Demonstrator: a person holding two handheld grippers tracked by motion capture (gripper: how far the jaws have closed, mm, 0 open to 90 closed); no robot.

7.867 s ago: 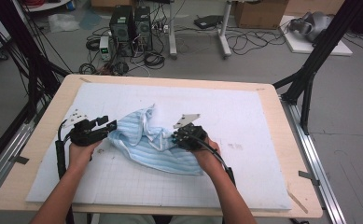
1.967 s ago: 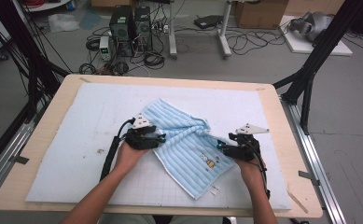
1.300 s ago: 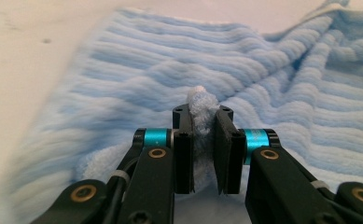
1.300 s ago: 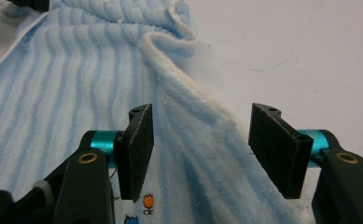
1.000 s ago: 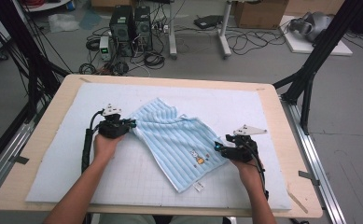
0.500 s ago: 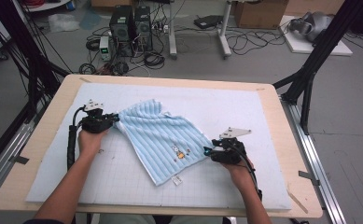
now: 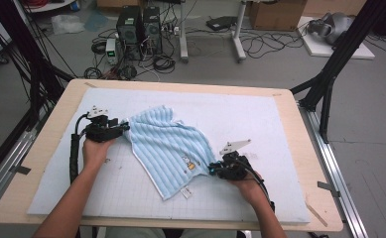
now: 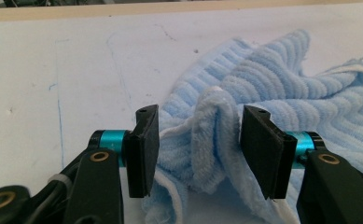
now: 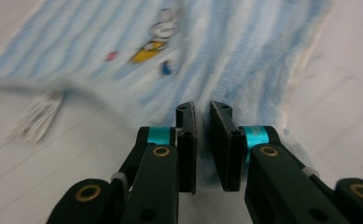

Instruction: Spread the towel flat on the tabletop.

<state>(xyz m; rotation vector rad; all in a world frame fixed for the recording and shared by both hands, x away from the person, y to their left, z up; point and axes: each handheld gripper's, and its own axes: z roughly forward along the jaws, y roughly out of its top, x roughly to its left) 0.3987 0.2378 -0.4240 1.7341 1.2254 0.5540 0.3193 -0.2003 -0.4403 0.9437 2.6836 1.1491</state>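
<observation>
The striped towel lies on the worktop's white mat. Left tongs gape around a bunched corner; right tongs pinch the opposite edge. Close left fully before pulling taut.

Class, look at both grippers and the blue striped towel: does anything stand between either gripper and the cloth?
Nothing visible does. The left gripper has its jaws apart with a bunched fold of the towel between them. The right gripper is clamped on the towel's edge. Only the white mat surrounds the cloth.

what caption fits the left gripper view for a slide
Open left gripper straddling a bunched fold of the blue ribbed towel on the white mat.
</observation>
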